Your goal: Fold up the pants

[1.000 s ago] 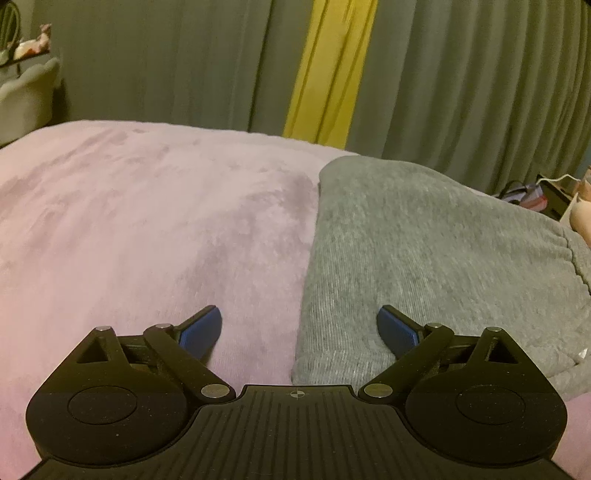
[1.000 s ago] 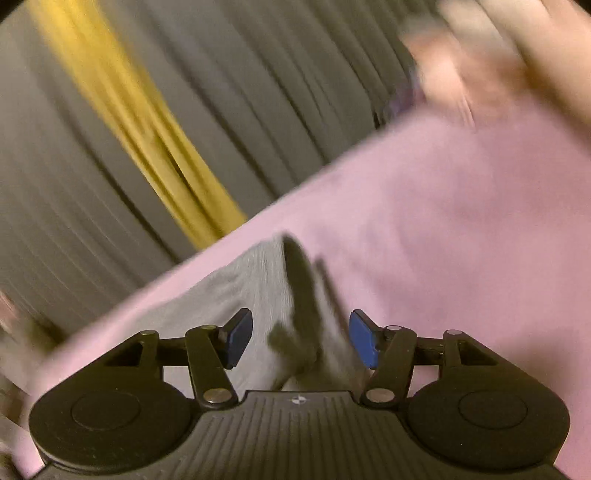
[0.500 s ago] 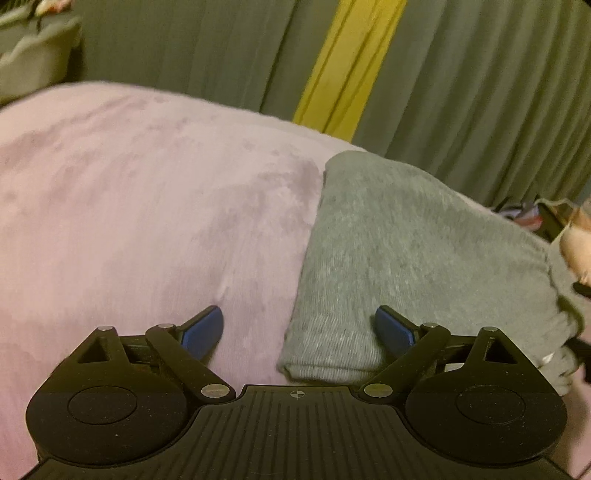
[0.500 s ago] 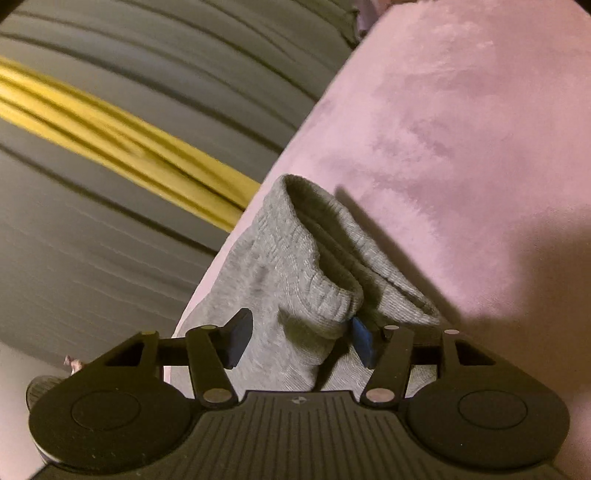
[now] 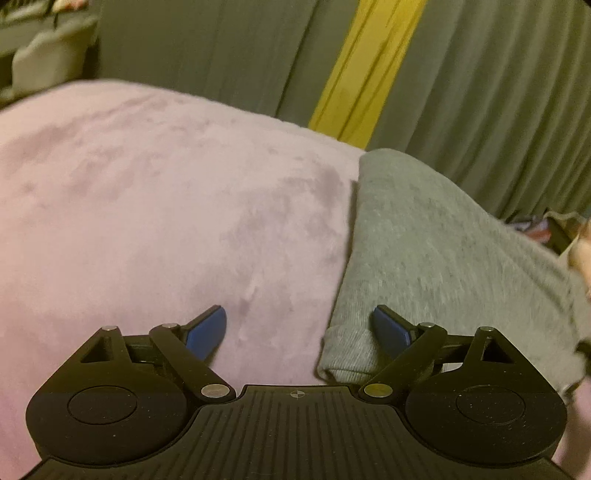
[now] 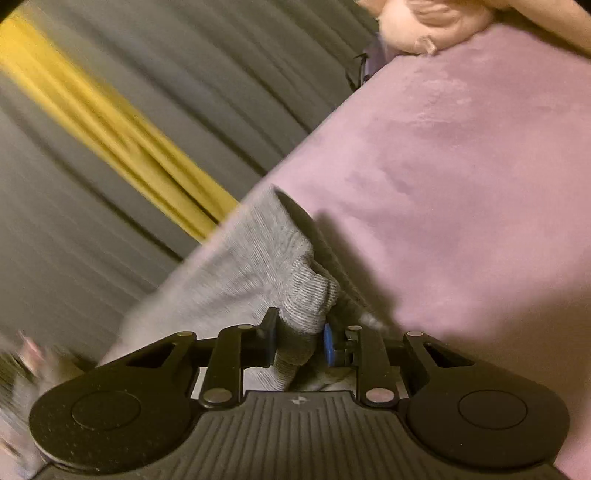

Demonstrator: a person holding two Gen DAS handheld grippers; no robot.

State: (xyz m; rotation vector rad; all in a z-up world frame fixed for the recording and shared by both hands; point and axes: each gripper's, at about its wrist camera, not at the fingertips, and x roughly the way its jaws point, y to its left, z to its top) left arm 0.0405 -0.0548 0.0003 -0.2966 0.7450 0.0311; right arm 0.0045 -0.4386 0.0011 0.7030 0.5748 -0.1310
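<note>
Grey knit pants (image 5: 436,243) lie on a pink blanket (image 5: 147,206). In the left wrist view my left gripper (image 5: 299,328) is open; the near ribbed corner of the pants (image 5: 347,354) lies between the fingers, close to the right pad (image 5: 391,332). In the right wrist view my right gripper (image 6: 299,341) is shut on a ribbed edge of the pants (image 6: 295,295), which is bunched and lifted between the blue pads. The view is tilted.
Grey curtains with a yellow stripe (image 5: 365,66) hang behind the bed. A pale pink object (image 6: 432,22) sits at the blanket's far edge in the right wrist view. Dark clutter (image 5: 546,225) shows at the far right.
My right gripper has closed on the ribbed edge of the pants and rolled. My left gripper has stayed open while the pants' near corner has come between its fingers.
</note>
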